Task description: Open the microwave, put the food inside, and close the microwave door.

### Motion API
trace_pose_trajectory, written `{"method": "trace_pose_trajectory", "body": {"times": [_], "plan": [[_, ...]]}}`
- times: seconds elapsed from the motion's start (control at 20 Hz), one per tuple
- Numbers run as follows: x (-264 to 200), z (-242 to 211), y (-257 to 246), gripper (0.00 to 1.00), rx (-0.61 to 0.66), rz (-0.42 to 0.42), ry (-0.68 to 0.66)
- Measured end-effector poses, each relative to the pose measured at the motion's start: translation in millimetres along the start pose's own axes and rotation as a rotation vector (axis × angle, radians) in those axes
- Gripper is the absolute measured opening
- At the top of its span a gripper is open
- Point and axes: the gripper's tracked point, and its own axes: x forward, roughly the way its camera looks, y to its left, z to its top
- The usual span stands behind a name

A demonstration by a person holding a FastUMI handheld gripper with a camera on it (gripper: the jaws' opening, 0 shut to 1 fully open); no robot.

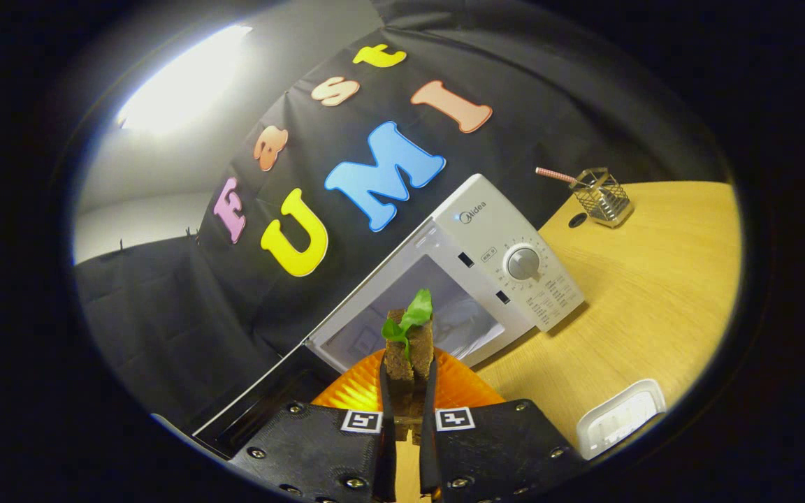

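Note:
A white microwave [486, 272] stands on the wooden table beyond the fingers, its door [263, 402] swung open to the left so the lit cavity [437, 321] shows. My gripper [407, 381] is shut on a brown sandwich [408, 353] with a green lettuce leaf [413, 316] sticking out of it. The sandwich is held upright between the fingers, just above an orange ribbed plate [462, 384]. The view is tilted, so the microwave looks slanted.
A wire mesh holder [602, 197] with a striped straw [555, 175] stands at the table's far side beside a small dark hole [577, 220]. A white container [620, 418] lies near the table's front edge, right of the fingers. Bare wood [654, 293] lies right of the microwave.

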Motion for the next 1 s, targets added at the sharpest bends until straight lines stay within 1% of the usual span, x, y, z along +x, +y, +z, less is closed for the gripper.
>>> {"method": "trace_pose_trajectory", "body": {"times": [0.1,0.25,0.6,0.75,1.0], "plan": [[14,-5,1,0.13,0.106,0.0,-0.008],[42,-11,3,0.13,0.194,-0.016,-0.029],[94,-23,9,0.13,0.329,-0.041,-0.083],[112,-30,4,0.13,0.396,-0.07,-0.102],[134,-36,-13,0.13,0.455,-0.116,-0.146]]}}
